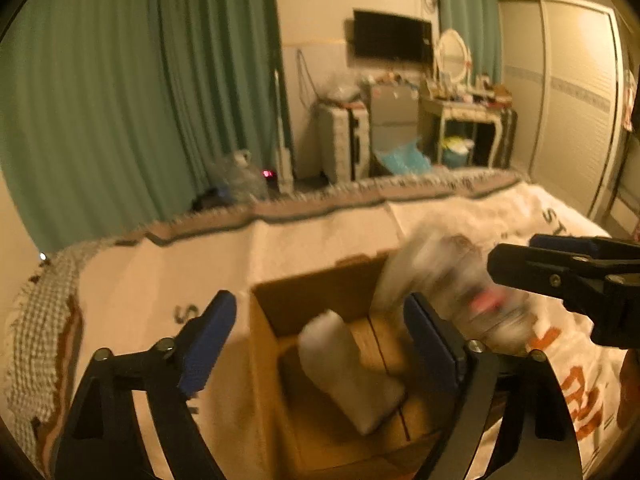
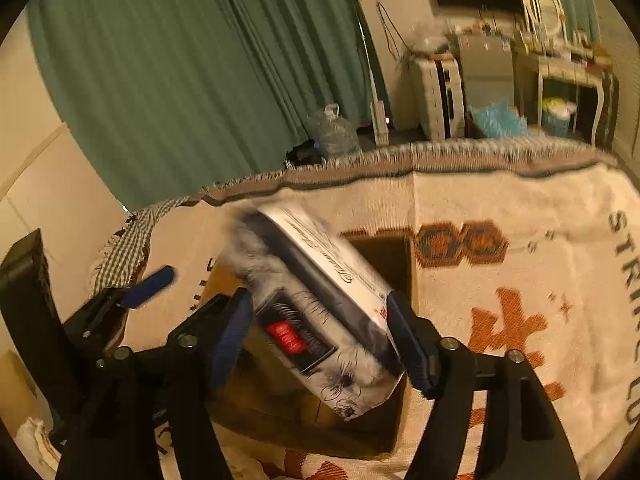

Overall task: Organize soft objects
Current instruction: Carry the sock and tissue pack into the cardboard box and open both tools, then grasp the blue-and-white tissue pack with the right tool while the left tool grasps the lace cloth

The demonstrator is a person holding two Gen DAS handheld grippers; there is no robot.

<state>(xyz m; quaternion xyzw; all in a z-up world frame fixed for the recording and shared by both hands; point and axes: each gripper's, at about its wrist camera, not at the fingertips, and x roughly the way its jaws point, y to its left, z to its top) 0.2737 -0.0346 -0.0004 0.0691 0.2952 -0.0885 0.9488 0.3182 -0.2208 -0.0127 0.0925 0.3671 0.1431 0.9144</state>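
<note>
Motion blur smears the printed tissue pack [image 2: 320, 316], and the cardboard box [image 1: 280, 300] beneath it is cut off at the lower frame edge in both views. The pack hangs tilted over the box mouth between the right gripper [image 2: 320, 340] fingers, whose jaws stand spread; whether the pads touch it is unclear. The left gripper [image 1: 320, 340] is released, nothing between its fingers (a plain white pack [image 1: 352, 372] lies inside the box below). The box sits mid-blanket [image 2: 520, 208] on the bed; green curtains [image 1: 120, 80] hang beyond.

The open cardboard box [image 1: 276, 320] is half free; a white pack [image 1: 352, 372] (tilted) fills its middle, a printed pack [image 2: 320, 320] hangs above.
</note>
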